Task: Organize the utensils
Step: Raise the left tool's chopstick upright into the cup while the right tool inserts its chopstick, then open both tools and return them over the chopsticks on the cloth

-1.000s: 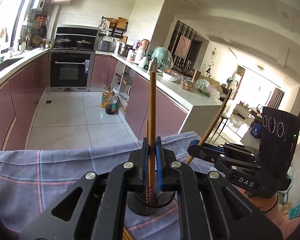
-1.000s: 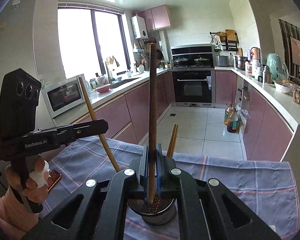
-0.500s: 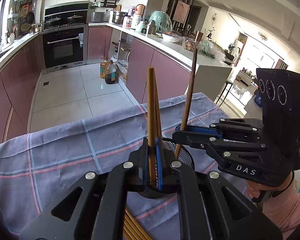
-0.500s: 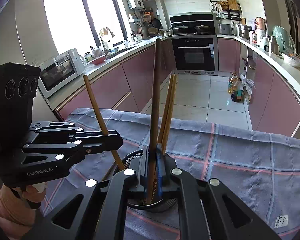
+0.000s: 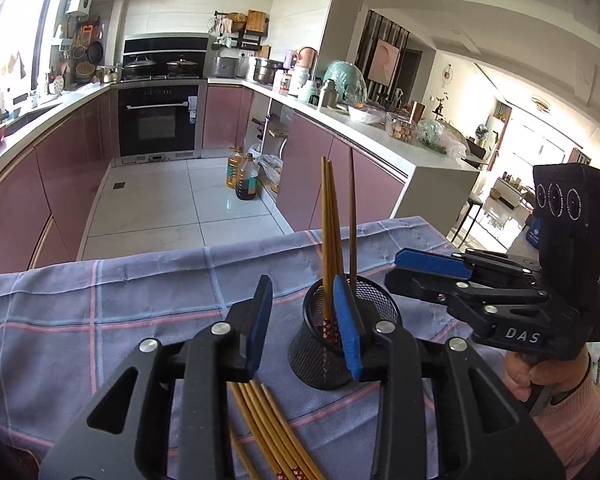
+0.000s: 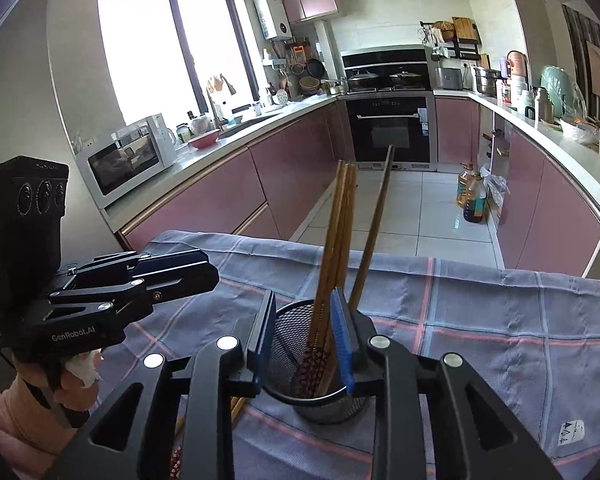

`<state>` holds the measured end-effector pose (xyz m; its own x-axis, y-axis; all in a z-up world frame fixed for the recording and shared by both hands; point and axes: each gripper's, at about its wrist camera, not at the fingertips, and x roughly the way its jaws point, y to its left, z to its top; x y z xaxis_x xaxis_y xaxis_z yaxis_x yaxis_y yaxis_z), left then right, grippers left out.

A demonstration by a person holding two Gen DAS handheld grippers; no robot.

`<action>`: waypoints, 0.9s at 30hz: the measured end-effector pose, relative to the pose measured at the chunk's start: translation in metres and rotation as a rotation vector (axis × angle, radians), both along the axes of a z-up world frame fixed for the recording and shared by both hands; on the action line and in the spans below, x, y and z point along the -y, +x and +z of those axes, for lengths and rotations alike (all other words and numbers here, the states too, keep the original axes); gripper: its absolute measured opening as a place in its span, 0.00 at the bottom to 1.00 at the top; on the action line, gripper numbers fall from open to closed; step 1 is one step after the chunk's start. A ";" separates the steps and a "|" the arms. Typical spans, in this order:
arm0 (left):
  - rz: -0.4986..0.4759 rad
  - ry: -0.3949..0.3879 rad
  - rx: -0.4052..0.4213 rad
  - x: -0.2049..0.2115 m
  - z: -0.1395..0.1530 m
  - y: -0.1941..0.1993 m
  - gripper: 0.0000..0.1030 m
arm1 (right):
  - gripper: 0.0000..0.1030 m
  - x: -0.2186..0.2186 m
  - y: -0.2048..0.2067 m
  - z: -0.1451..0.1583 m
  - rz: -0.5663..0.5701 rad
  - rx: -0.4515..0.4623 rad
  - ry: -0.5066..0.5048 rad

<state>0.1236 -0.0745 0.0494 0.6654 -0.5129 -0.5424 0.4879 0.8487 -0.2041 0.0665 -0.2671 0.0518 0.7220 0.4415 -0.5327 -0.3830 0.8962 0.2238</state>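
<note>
A black mesh cup [image 5: 332, 344] stands on the plaid cloth and also shows in the right wrist view [image 6: 300, 364]. Several wooden chopsticks [image 5: 332, 248] stand in it; they also show in the right wrist view [image 6: 340, 248]. More chopsticks [image 5: 272, 436] lie flat on the cloth under my left gripper. My left gripper [image 5: 304, 332] is open and empty, just left of the cup. My right gripper [image 6: 304, 340] is open and empty, its jaws either side of the cup's near rim. The right gripper shows in the left wrist view [image 5: 432, 270], the left gripper in the right wrist view [image 6: 172, 276].
The blue-grey plaid cloth [image 5: 100, 312] covers the table, whose far edge drops to the kitchen floor. A white tag [image 6: 570, 430] sits on the cloth at the right. Pink cabinets, an oven and oil bottles [image 5: 242, 174] stand beyond.
Both grippers have opened and let go of their chopsticks, which now stand in the mesh cup. Both grippers have drawn back a little from the cup.
</note>
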 end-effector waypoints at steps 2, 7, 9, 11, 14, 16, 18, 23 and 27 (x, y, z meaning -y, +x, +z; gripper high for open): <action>0.017 -0.003 0.013 -0.014 -0.002 -0.012 0.35 | 0.31 -0.008 -0.013 0.001 0.037 0.017 0.006; 0.069 0.022 -0.017 -0.044 -0.024 -0.033 0.39 | 0.36 -0.029 -0.032 -0.015 0.097 -0.010 -0.014; 0.090 0.033 -0.046 -0.054 -0.039 -0.040 0.39 | 0.36 -0.036 -0.033 -0.029 0.113 -0.052 -0.013; 0.099 0.040 -0.089 -0.060 -0.056 -0.043 0.39 | 0.36 -0.044 -0.033 -0.047 0.124 -0.104 -0.016; 0.125 0.075 -0.138 -0.064 -0.082 -0.047 0.39 | 0.36 -0.055 -0.033 -0.070 0.127 -0.169 -0.030; 0.129 0.082 -0.175 -0.065 -0.094 -0.046 0.39 | 0.36 -0.063 -0.035 -0.081 0.106 -0.180 -0.079; 0.130 0.088 -0.197 -0.063 -0.105 -0.047 0.39 | 0.36 -0.067 -0.036 -0.089 0.110 -0.207 -0.070; 0.126 0.121 -0.222 -0.055 -0.122 -0.047 0.39 | 0.36 -0.076 -0.034 -0.105 0.093 -0.246 -0.099; 0.132 0.146 -0.239 -0.050 -0.130 -0.046 0.39 | 0.36 -0.081 -0.035 -0.114 0.083 -0.266 -0.117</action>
